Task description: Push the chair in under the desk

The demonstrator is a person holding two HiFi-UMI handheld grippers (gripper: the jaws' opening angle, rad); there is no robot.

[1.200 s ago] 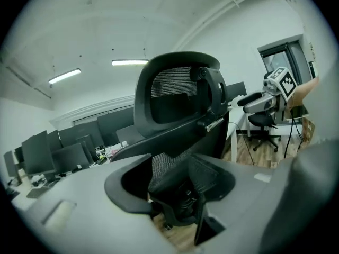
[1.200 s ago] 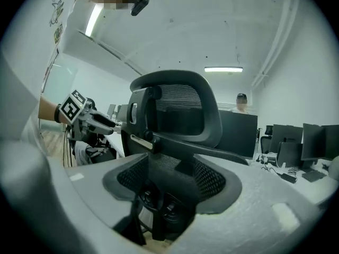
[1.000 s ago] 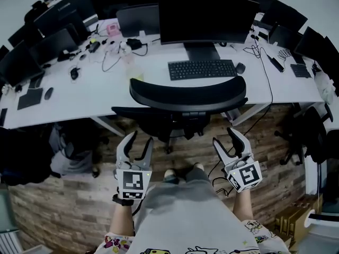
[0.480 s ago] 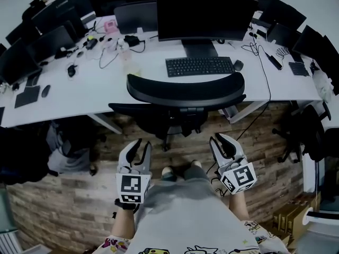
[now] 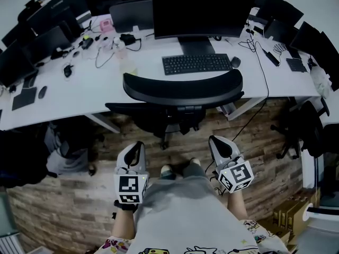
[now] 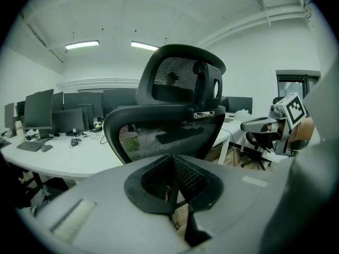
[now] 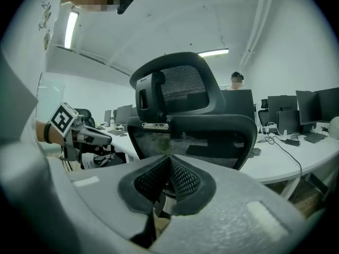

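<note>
Chair (image 5: 183, 89) looks tucked in as far as I can judge: its curved backrest sits right at the near edge of the desk (image 5: 79, 97), in front of the keyboard (image 5: 196, 64) and monitor (image 5: 198, 9). The seat is mostly out of sight beneath the top, with only the base showing over the wood floor (image 5: 265, 142). Both of my grippers hang by the person's legs, well apart from the chair and touching nothing. The left gripper (image 5: 136, 149) has its jaws pressed together with nothing between them, and the right gripper (image 5: 220, 145) is the same, closed and empty. Each gripper view looks past the joined tips at the mesh backrest. I'd call the push done or all but done; if anything is left, it's a small nudge to square the backrest, and I can't confirm it needs one
</note>
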